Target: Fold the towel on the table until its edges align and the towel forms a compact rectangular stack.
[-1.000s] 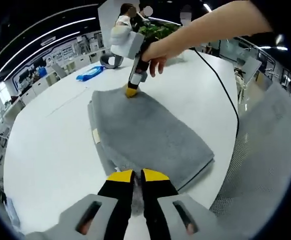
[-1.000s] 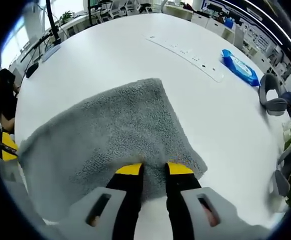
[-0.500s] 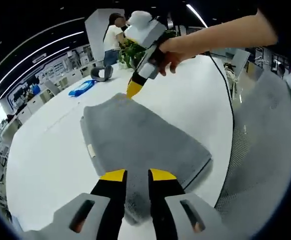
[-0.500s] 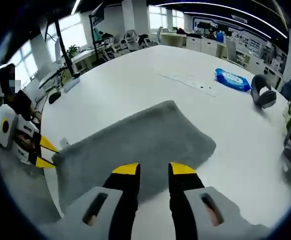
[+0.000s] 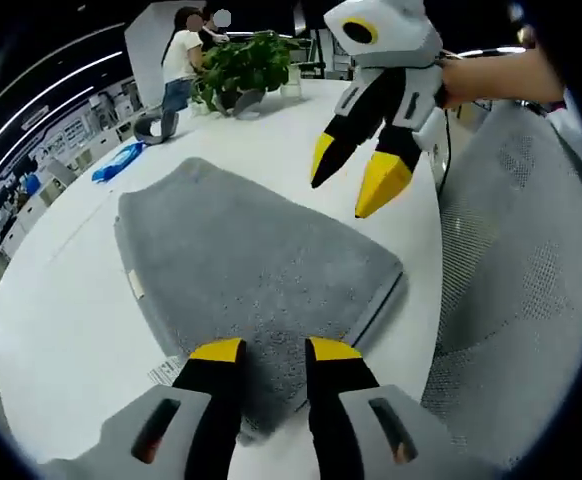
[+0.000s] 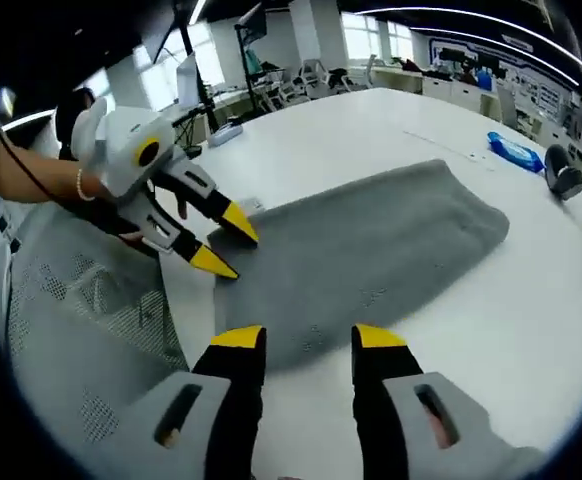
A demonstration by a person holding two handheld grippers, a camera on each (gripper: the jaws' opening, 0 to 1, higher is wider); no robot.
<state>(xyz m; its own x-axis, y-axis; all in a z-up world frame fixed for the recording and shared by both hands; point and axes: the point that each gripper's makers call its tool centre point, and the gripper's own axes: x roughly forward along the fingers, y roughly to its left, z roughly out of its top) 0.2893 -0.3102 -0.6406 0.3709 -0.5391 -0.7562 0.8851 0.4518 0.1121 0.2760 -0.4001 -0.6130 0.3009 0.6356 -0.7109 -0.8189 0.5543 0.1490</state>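
A grey towel [image 5: 241, 250] lies folded into a thick rectangle on the white table [image 5: 61, 330]. A small white label [image 5: 136, 285] shows at one side of it. My left gripper [image 5: 274, 352] is open over the towel's near corner, with cloth showing in the gap. In the right gripper view the left gripper [image 6: 226, 242] hovers open at the towel's [image 6: 371, 250] left end. My right gripper [image 6: 307, 340] stands open just off the towel's near edge, nothing between its fingers. In the left gripper view the right gripper [image 5: 351, 180] hangs open above the towel's right corner.
A grey mesh chair [image 5: 511, 300] presses against the table edge beside both grippers and also appears as the chair [image 6: 81, 290]. Far across the table lie a blue packet [image 5: 116, 160], grey headphones [image 5: 151, 125] and a potted plant [image 5: 241, 65]. A person [image 5: 181, 60] stands behind.
Both grippers have opened and let go of the towel. The right gripper lifted off the far edge and came back to the near end, beside the left one. The towel stays folded.
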